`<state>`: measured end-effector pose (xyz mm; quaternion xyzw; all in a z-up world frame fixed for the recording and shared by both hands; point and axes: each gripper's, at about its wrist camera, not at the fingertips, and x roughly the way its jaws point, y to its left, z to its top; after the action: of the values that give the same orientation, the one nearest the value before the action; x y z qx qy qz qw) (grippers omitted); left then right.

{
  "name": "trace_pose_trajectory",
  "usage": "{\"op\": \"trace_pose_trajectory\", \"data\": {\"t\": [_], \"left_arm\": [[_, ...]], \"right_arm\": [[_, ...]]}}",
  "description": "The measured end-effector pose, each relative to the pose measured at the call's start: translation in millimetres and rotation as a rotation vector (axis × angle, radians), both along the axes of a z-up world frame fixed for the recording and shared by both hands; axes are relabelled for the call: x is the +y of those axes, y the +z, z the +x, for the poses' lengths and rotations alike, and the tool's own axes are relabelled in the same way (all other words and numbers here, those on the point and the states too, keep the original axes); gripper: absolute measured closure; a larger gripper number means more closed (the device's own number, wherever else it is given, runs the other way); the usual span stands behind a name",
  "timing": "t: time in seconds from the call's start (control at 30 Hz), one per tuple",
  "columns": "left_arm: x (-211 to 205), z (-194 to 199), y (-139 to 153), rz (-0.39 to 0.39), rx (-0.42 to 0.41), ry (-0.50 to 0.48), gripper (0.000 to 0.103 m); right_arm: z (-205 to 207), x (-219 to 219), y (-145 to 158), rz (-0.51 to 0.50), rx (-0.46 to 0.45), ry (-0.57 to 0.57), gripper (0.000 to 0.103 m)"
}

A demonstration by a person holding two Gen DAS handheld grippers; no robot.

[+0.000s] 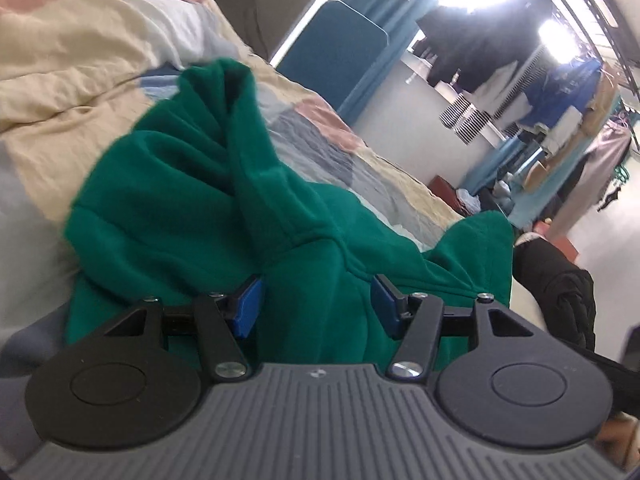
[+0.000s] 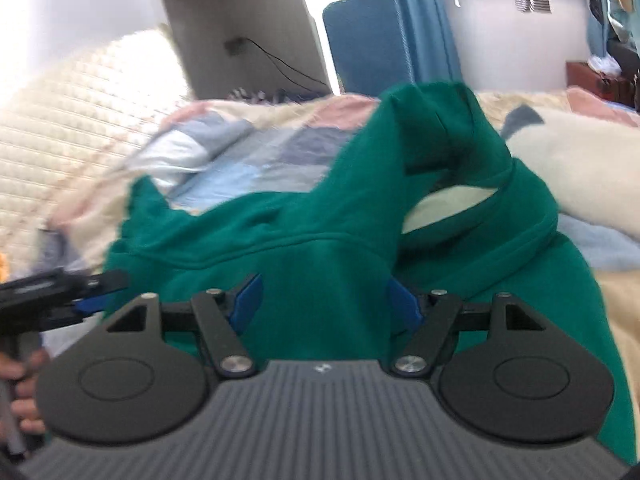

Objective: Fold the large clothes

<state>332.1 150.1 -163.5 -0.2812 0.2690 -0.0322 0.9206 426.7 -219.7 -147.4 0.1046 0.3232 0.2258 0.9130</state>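
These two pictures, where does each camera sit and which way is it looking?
Left wrist view: sits on the left gripper, looking along its open jaws over the green sweatshirt toward hanging clothes.
Right wrist view: sits on the right gripper, jaws open, facing the sweatshirt and headboard; a hand shows.
Shared: the sweatshirt, the patchwork quilt, the blue panel.

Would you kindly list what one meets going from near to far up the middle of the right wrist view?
Right gripper, jaws open → green sweatshirt → patchwork bedspread → blue chair back.
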Motion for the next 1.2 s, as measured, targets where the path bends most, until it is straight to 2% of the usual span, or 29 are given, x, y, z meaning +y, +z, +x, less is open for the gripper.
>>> {"op": "trace_pose_trajectory", "data": {"t": [0.1, 0.17, 0.2, 0.23, 0.3, 0.33, 0.37, 0.4, 0.47, 0.53, 0.6, 0.7, 0.83, 0.87, 0.93, 0.97, 1.0, 1.03, 1.1, 1.17, 1.2], "left_arm": [[-9, 16, -2, 0.049, 0.028, -0.024, 0.043], [-12, 28, -6, 0.095, 0.07, -0.018, 0.06], [-12, 32, -9, 0.102, 0.085, -0.009, 0.074], [-9, 37, -11, 0.097, 0.095, -0.008, 0.085], [-4, 44, -11, 0.08, 0.085, -0.008, 0.094], [-1, 46, -8, 0.071, 0.066, -0.013, 0.096], [3, 45, -3, 0.058, 0.04, -0.014, 0.096], [8, 46, 3, 0.04, 0.007, -0.012, 0.097], [17, 46, 17, 0.0, -0.073, -0.002, 0.097], [24, 49, 30, -0.012, -0.136, 0.021, 0.097], [26, 58, 33, -0.001, -0.147, 0.044, 0.097], [23, 75, 24, 0.049, -0.12, 0.056, 0.096], [27, 85, 5, 0.047, -0.049, 0.051, 0.095], [28, 85, 4, 0.046, -0.04, 0.049, 0.092], [29, 80, 5, 0.05, -0.028, 0.059, 0.071], [29, 76, 7, 0.055, -0.033, 0.065, 0.065], [28, 71, 9, 0.058, -0.042, 0.07, 0.053], [27, 64, 12, 0.06, -0.054, 0.074, 0.05], [21, 47, 19, 0.073, -0.063, 0.065, 0.05], [11, 29, 26, 0.122, -0.067, 0.055, 0.05], [4, 18, 30, 0.155, -0.069, 0.05, 0.05]], "right_arm": [[20, 5, -17, 0.033, 0.066, 0.009, 0.03], [25, 10, -23, 0.003, 0.073, 0.013, 0.031], [28, 11, -24, 0.0, 0.069, 0.02, 0.037], [30, 11, -23, 0.003, 0.063, 0.028, 0.043], [34, 6, -17, 0.014, 0.048, 0.032, 0.073], [36, 1, -12, 0.039, 0.039, 0.034, 0.079], [39, -5, -5, 0.076, 0.023, 0.033, 0.088], [40, -8, 2, 0.099, 0.005, 0.03, 0.092], [48, -13, 17, 0.138, -0.049, 0.017, 0.093], [58, -13, 28, 0.151, -0.1, 0.004, 0.093], [72, -5, 33, 0.141, -0.127, -0.017, 0.093], [91, 14, 20, 0.068, -0.133, -0.045, 0.093], [100, 26, -4, 0.002, -0.084, -0.061, 0.092], [96, 24, -7, 0.006, -0.077, -0.065, 0.09], [87, 18, -7, 0.024, -0.071, -0.078, 0.09], [83, 14, -6, 0.027, -0.065, -0.079, 0.09], [81, 12, -5, 0.03, -0.052, -0.083, 0.088], [77, 9, -4, 0.034, -0.041, -0.088, 0.085], [67, 3, 0, 0.047, -0.029, -0.092, 0.061], [53, -3, 4, 0.057, -0.044, -0.084, 0.047], [46, -5, 7, 0.053, -0.05, -0.083, 0.046]]}}
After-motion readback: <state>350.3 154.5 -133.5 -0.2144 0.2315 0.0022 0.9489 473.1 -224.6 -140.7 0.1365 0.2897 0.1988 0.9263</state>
